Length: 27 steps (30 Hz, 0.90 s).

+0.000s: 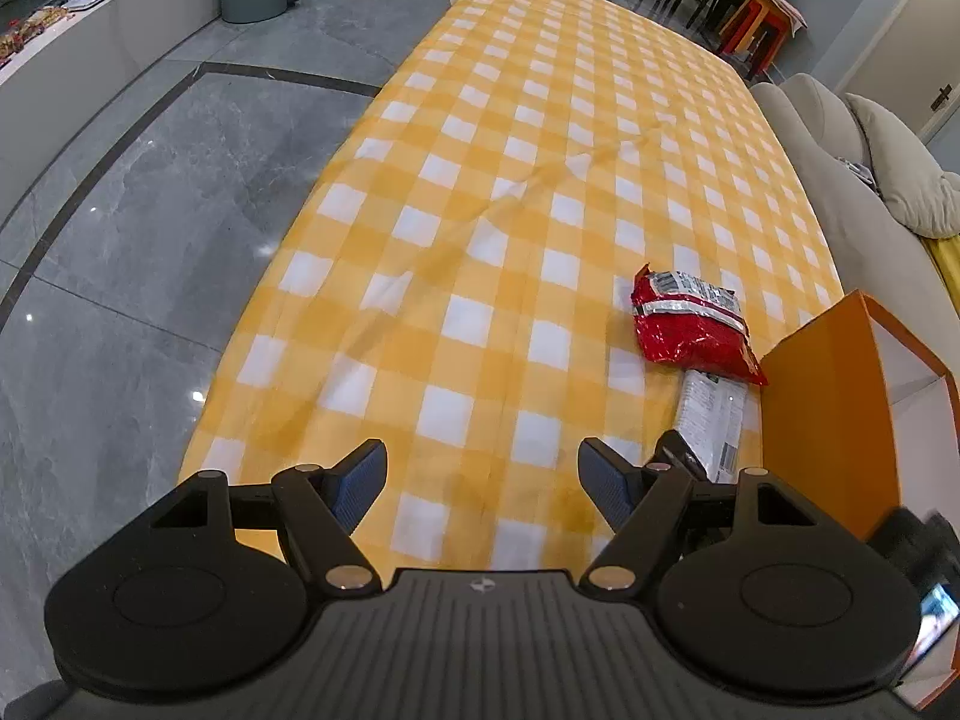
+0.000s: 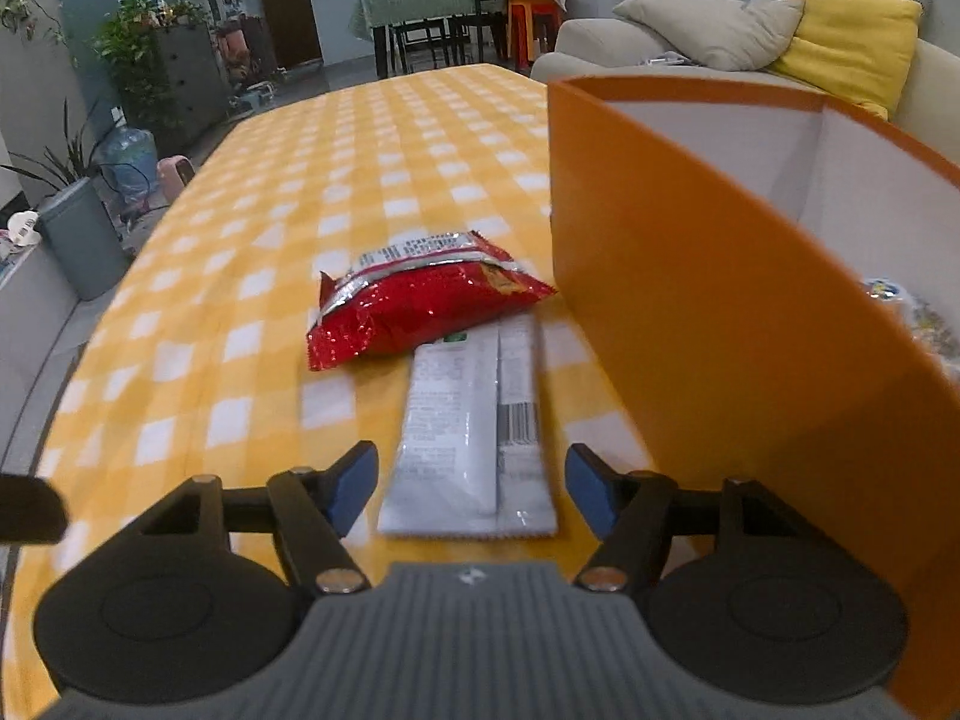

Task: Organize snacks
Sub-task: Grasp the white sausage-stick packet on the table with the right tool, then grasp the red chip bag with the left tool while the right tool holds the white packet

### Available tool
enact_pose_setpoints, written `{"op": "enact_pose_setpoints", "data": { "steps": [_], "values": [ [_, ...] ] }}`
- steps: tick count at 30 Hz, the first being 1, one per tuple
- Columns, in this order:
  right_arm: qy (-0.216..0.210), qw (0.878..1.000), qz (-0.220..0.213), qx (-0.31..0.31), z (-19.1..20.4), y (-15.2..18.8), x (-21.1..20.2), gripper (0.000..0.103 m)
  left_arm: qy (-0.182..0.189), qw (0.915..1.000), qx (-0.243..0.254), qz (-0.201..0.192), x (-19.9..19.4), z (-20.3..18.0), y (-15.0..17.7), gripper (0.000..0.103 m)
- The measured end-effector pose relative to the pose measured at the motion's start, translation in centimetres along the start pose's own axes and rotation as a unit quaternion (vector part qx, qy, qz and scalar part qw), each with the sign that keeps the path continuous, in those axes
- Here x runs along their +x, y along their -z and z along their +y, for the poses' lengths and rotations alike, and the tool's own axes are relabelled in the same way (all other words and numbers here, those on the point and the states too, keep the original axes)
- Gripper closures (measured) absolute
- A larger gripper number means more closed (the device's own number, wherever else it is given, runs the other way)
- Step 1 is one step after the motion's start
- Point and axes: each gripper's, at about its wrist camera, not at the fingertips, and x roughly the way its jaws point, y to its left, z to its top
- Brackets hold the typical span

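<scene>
The left gripper (image 1: 483,483) hangs over the yellow-and-white checked tablecloth (image 1: 480,180), its two blue-padded fingers (image 1: 360,483) spread wide with only bare cloth between them. Nothing is held. Off to its right, past the right-hand finger, lies a white wrapper (image 1: 714,420), and beyond that a red snack bag (image 1: 690,324) whose near edge rests over the far end of the wrapper. Right of both stands an orange box (image 1: 822,420) with a white inside, just beside the wrapper.

In the right wrist view the right gripper (image 2: 474,489) points down at the same white wrapper (image 2: 474,438), which lies flat on the tablecloth (image 2: 300,180) with its length running away from the camera. The near end of the wrapper sits in the gap between the fingers (image 2: 354,483), with cloth showing on either side of it, so the pads stand apart and do not press on it. The barcode side of the wrapper is nearer the right-hand finger. The red snack bag (image 2: 420,306) lies across the wrapper's far end, well ahead of the fingertips. The orange box (image 2: 720,330) stands just right of the wrapper and the right-hand finger; a pale packet (image 2: 924,318) shows inside it, too blurred to make out.
</scene>
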Motion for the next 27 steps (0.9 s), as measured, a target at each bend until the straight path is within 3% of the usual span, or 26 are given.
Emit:
{"op": "enact_pose_setpoints", "data": {
  "steps": [5,9,23,27],
  "values": [
    [0.008,1.000,-0.020,-0.016,0.5,-0.1,1.5,0.034,-0.006,0.9999,-0.006,0.011,0.7,0.4,-0.2,0.018],
    [0.005,0.999,-0.038,-0.018,-0.3,-0.3,1.6,0.053,-0.008,0.9998,-0.008,0.013,0.8,0.6,-0.2,0.018],
    [-0.036,0.996,-0.011,-0.086,-1.5,2.7,-3.1,0.057,-0.003,0.9999,-0.009,0.011,0.0,0.5,0.5,0.018],
    [-0.038,0.993,-0.021,-0.114,-1.0,3.6,-4.1,0.058,0.003,0.9998,-0.017,0.007,-0.5,0.7,0.5,0.018]
  ]
}}
